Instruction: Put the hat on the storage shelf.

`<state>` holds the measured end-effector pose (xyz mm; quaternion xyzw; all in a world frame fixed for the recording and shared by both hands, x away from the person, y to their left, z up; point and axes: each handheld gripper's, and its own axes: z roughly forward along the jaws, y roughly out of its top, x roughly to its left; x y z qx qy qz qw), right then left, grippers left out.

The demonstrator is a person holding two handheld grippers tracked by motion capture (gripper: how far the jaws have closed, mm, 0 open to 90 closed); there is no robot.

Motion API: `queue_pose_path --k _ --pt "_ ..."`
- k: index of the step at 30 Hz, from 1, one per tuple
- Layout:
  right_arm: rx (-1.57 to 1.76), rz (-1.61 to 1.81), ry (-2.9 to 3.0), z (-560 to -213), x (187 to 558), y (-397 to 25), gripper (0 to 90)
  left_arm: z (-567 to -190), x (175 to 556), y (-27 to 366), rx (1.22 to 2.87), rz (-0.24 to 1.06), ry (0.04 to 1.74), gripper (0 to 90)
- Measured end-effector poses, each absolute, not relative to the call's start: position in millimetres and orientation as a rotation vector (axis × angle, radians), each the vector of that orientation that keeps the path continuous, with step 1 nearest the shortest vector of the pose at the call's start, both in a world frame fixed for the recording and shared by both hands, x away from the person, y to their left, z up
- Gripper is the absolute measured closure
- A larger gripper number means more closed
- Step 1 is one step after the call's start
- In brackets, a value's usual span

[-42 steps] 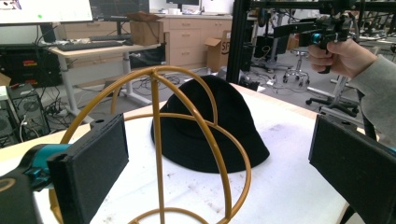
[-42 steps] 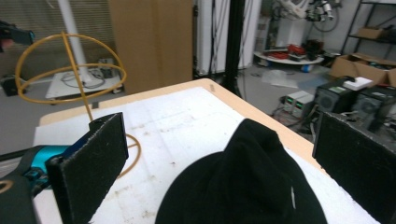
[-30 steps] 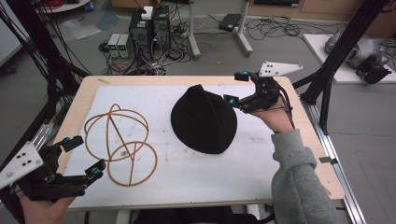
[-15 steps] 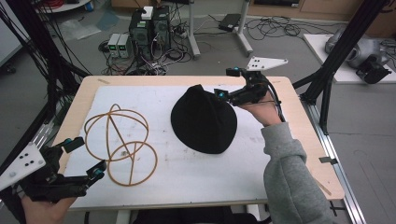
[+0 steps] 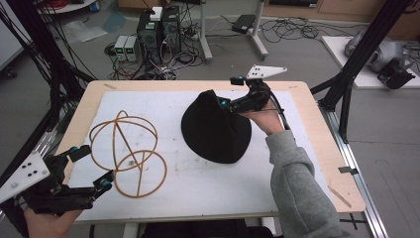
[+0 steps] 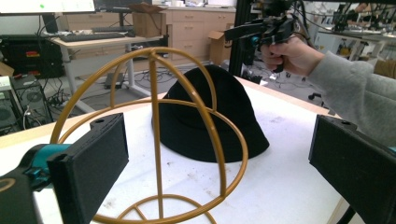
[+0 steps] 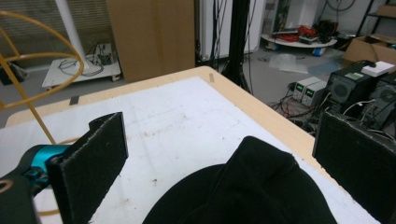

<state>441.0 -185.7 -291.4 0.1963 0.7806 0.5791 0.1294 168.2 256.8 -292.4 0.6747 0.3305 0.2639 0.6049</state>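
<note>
Closer in than a second ago: right tool (image 5: 231, 91) moved from beside the black hat (image 5: 215, 131) to its raised far side, one jaw tip at the peak of the crown, the other up over the far edge. Wide open, nothing gripped. In the right gripper view, crown just below and between the two pads, not yet pinched. Judged as the reach for a grasp on the crown, ready for lifting the hat toward the gold wire stand (image 5: 129, 153).

Hat itself unmoved: flat on the white worktop (image 5: 198, 198), right of centre, brim down, crown pushed up on the far side.

Left tool (image 5: 93, 166) in the same spot at the near left corner, also spread wide and empty, one tip just beside the stand's lower ring. In the left gripper view, the stand's dome straight ahead between the pads, hat beyond it.

Between hat and stand, only bare, scuffed worktop; nothing blocking the way. Possible snag: thin wire stand, light and untouched by any grip, likely to slide or tip under a hat. Off the worktop: computer boxes (image 5: 158, 27) and cables on the floor, black frame posts (image 5: 366, 44) at the right.
</note>
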Motion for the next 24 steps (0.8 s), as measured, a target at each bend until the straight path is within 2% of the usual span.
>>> queue_pose_path --k 13,24 --pt "0.605 1.635 2.276 -316.7 449.7 -178.4 2.4 -290.0 164.4 264.7 1.53 0.639 0.786 5.0" --pt "0.612 1.576 2.294 -327.7 454.8 -168.8 2.5 -289.4 166.0 256.5 1.55 0.618 0.769 5.0"
